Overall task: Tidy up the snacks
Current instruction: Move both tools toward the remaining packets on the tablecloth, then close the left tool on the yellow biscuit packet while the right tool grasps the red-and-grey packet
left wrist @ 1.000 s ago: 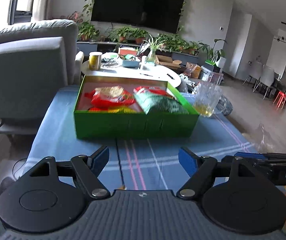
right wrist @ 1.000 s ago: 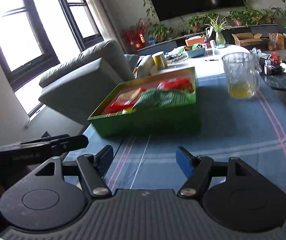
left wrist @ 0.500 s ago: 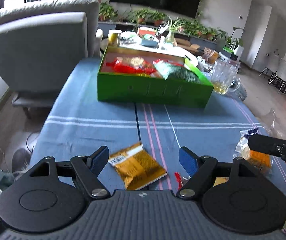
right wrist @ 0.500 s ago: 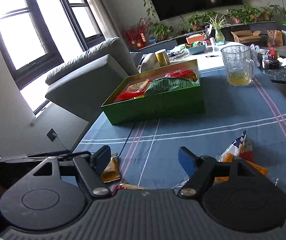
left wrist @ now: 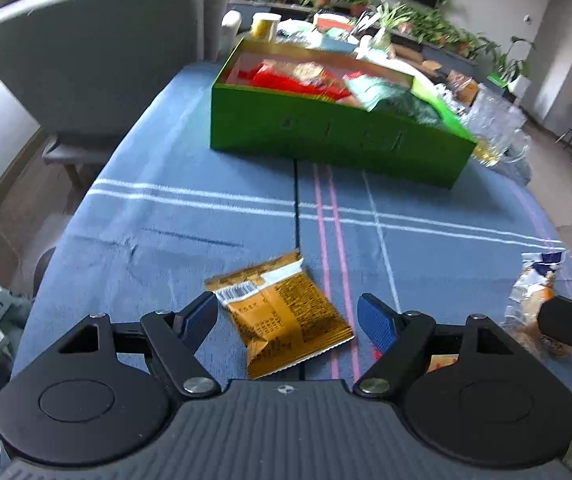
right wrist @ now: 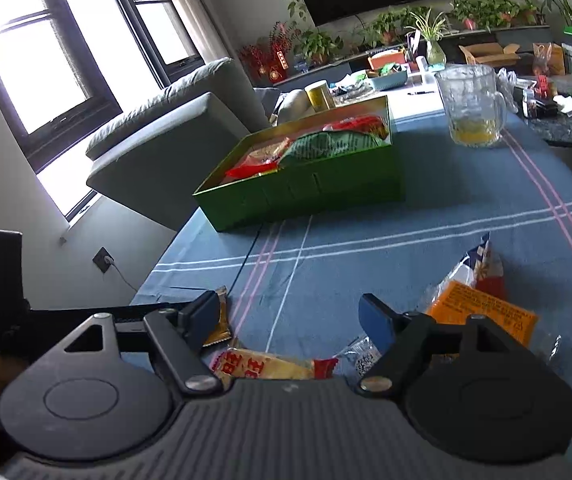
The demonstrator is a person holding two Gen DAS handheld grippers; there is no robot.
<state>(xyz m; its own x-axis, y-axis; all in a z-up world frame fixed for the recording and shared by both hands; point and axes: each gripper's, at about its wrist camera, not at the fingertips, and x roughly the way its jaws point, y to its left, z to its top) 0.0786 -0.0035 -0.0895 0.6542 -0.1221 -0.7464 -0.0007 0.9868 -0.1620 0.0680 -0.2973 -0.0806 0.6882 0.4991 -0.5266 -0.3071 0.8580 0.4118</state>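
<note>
The tablecloth (left wrist: 213, 184) carries a green box (left wrist: 326, 136) of snacks at its far end. The left gripper (left wrist: 288, 316) hangs fingers wide over a brown packet (left wrist: 286, 312). The right gripper (right wrist: 288, 316), fingers wide, sits above a yellow packet (right wrist: 269, 366) beside an orange packet (right wrist: 482, 312).
</note>
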